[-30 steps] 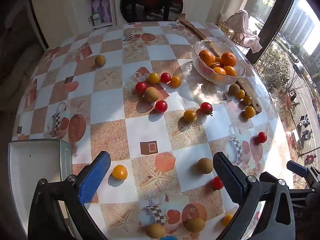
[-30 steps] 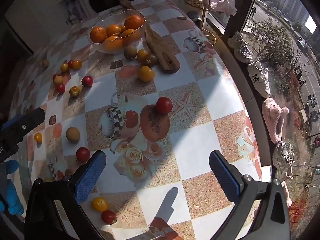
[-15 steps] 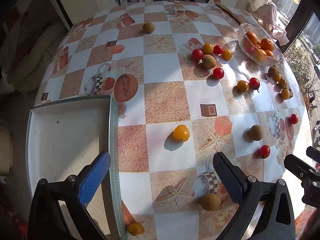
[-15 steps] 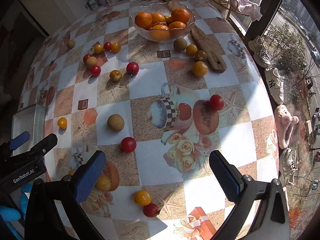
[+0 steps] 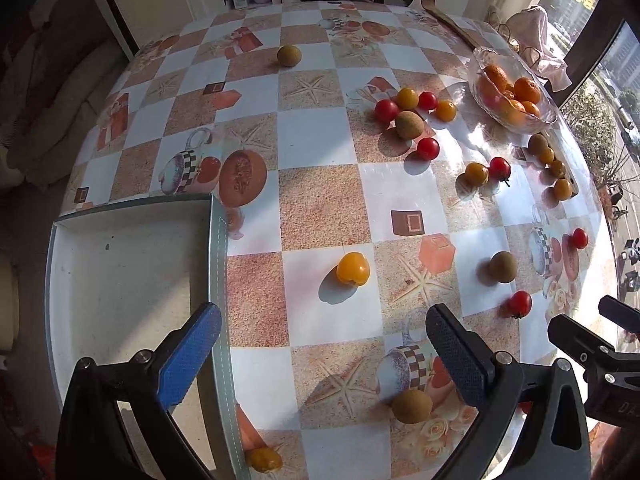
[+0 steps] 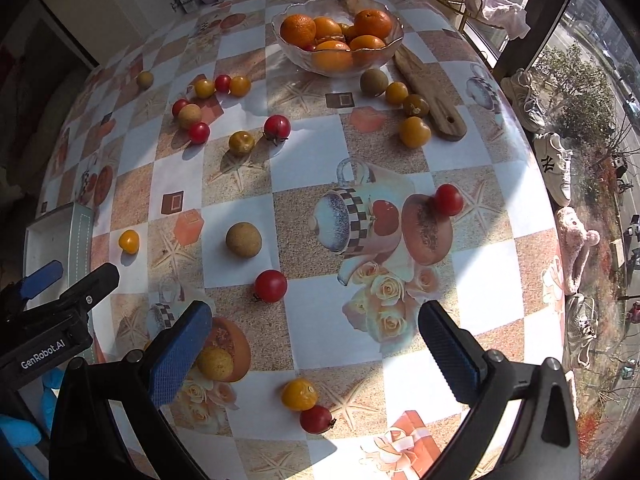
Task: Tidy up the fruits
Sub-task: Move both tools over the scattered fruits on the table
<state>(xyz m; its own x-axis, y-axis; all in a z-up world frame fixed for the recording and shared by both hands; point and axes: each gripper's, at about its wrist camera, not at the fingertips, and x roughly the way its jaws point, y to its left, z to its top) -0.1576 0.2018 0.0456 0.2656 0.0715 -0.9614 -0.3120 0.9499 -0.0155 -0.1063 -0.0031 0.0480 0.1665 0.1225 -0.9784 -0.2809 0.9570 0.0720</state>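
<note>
Both claws (image 5: 322, 356) (image 6: 314, 346) wide, empty

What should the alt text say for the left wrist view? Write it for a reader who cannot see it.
The open left gripper hovers above a checkered patterned tablecloth, aimed at a lone yellow-orange tomato. An empty white rectangular tray sits at left; small red, yellow and brown fruits lie scattered toward a clear glass bowl of oranges.
</note>
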